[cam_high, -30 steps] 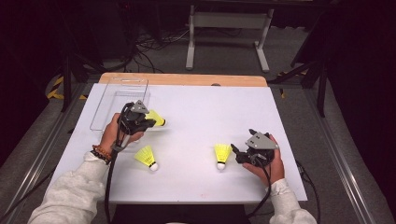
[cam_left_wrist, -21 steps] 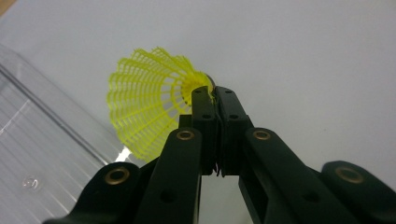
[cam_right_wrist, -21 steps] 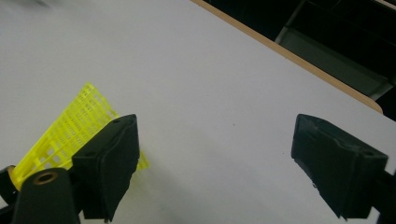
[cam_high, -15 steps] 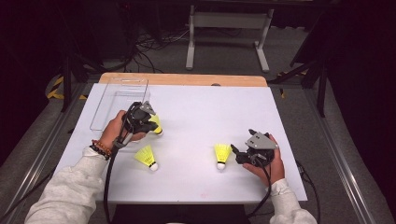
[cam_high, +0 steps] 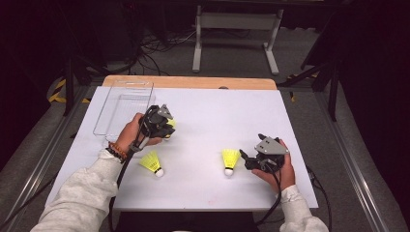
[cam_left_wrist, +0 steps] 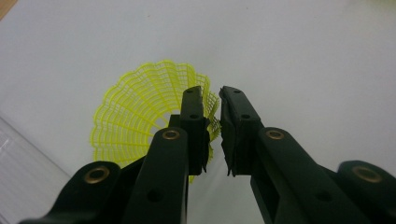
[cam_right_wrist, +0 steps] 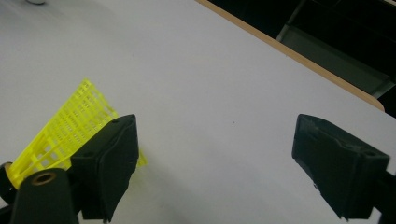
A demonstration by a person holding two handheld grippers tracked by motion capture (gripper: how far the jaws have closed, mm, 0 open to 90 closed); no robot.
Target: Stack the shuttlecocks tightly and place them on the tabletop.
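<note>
So the left gripper [cam_left_wrist: 211, 100] was sitting right over one yellow shuttlecock [cam_left_wrist: 140, 112], jaws only a narrow gap apart and having just been opening a little. In its own view the mesh skirt fanned out to the left of and behind the left jaw, with a bit of its edge poking into the gap between the pads; I couldn't tell if the pads were really pressing on it anymore. From the high view that left gripper [cam_high: 162, 126] was just right of the clear plastic tray [cam_high: 126, 102], and a second shuttlecock [cam_high: 152, 163] lay a bit nearer the person than it. The right gripper [cam_right_wrist: 215, 158] had its jaws spread wide with nothing between them, and a third shuttlecock [cam_right_wrist: 70, 126] lay just outside its left jaw, on the white table [cam_high: 217, 111].
</note>
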